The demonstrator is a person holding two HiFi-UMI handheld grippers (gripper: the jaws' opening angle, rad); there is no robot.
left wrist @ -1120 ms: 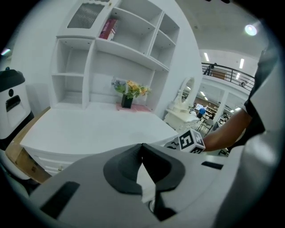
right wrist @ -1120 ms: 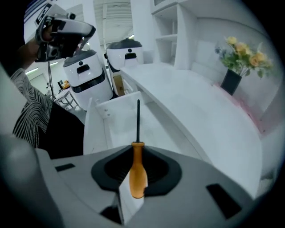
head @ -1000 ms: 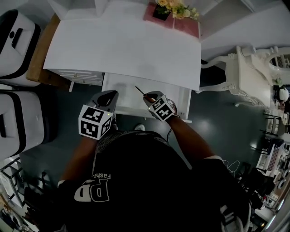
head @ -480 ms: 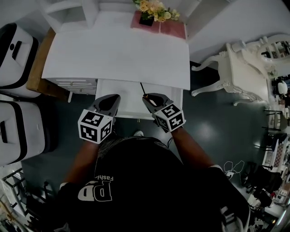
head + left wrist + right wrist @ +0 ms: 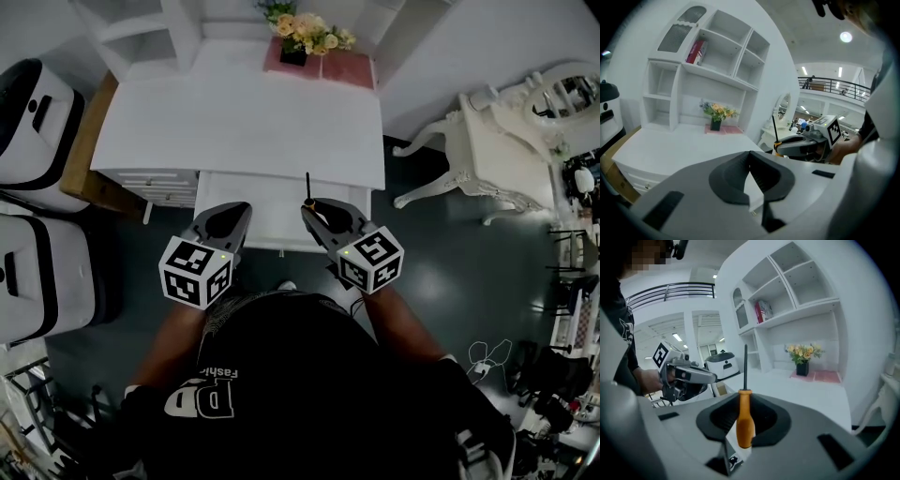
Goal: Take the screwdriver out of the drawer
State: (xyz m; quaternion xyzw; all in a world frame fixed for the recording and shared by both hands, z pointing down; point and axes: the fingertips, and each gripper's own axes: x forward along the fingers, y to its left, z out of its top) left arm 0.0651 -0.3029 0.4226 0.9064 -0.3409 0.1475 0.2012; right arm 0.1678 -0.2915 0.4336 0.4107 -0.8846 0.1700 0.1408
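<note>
In the head view my right gripper (image 5: 315, 210) is shut on the orange handle of the screwdriver (image 5: 307, 200). Its thin dark shaft points away from me over the open white drawer (image 5: 262, 214). The right gripper view shows the screwdriver (image 5: 745, 418) upright between the pads of my right gripper (image 5: 744, 430), handle clamped and shaft free above. My left gripper (image 5: 225, 221) hovers at the drawer's left front, jaws together and nothing in them. In the left gripper view my left gripper (image 5: 751, 157) has its tips meeting, and the right gripper (image 5: 799, 145) shows beside it.
The white desk top (image 5: 244, 122) lies beyond the drawer, with a flower pot (image 5: 302, 39) on a pink mat (image 5: 349, 67) at its back. White shelves rise behind. A white ornate chair (image 5: 483, 141) stands to the right, and white appliances (image 5: 37, 112) to the left.
Both grippers have risen toward the camera. The right one lifted the screwdriver up from the drawer, and the shaft swung from slanting left to pointing straight away from me.
</note>
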